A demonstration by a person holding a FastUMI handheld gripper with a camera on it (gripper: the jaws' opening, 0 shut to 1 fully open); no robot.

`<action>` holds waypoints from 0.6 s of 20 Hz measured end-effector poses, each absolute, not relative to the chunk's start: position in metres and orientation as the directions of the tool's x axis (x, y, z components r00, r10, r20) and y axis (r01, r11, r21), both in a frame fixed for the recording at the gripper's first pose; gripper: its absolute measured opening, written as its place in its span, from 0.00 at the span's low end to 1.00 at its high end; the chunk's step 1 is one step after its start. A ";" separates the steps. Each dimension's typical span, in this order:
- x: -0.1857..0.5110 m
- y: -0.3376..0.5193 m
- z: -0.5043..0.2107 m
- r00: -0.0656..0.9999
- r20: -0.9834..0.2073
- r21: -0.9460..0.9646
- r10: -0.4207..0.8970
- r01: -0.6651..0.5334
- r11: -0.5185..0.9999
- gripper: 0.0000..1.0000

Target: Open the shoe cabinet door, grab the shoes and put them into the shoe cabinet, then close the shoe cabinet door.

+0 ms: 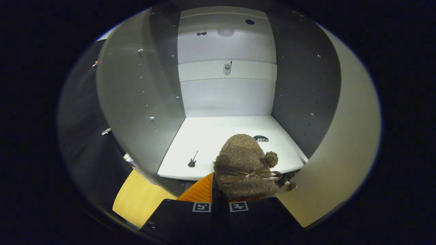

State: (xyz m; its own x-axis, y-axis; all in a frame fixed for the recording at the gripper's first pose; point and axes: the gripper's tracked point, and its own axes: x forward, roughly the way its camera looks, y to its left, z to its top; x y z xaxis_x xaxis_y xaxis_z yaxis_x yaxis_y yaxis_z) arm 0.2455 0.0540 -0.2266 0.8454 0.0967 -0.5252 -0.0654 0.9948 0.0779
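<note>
A fuzzy brown shoe (243, 166) with a brown bow and a pompom sticks out ahead of my gripper (219, 195), toe pointing into the cabinet. The fingers (197, 192) are closed together on its rear part. The shoe hangs just over the front edge of the white cabinet shelf (211, 136). The shoe cabinet (226, 88) stands open before me, with grey side walls and a white back panel. Its open door (344, 143) is on the right, beside the shoe.
A small guitar sticker (192, 160) lies on the shelf left of the shoe, and a dark oval mark (260, 138) sits beyond the toe. A phone sticker (227, 68) is on the back panel. A yellowish wooden surface (139, 197) shows below the left wall.
</note>
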 end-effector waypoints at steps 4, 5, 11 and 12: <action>0.295 0.062 -0.235 0.835 -0.543 0.040 0.094 -0.086 0.995 0.05; 0.310 0.065 -0.238 0.834 -0.543 0.042 0.099 -0.090 0.995 0.05; 0.373 0.060 -0.246 0.808 -0.583 0.074 0.083 -0.049 0.996 0.05; 0.382 0.061 -0.246 0.809 -0.581 0.092 0.090 -0.044 0.995 0.05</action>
State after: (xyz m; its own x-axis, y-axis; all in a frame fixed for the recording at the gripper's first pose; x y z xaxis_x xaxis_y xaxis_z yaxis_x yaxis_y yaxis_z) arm 0.3822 0.0615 -0.2456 0.8088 0.0900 -0.5811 -0.0445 0.9947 0.0922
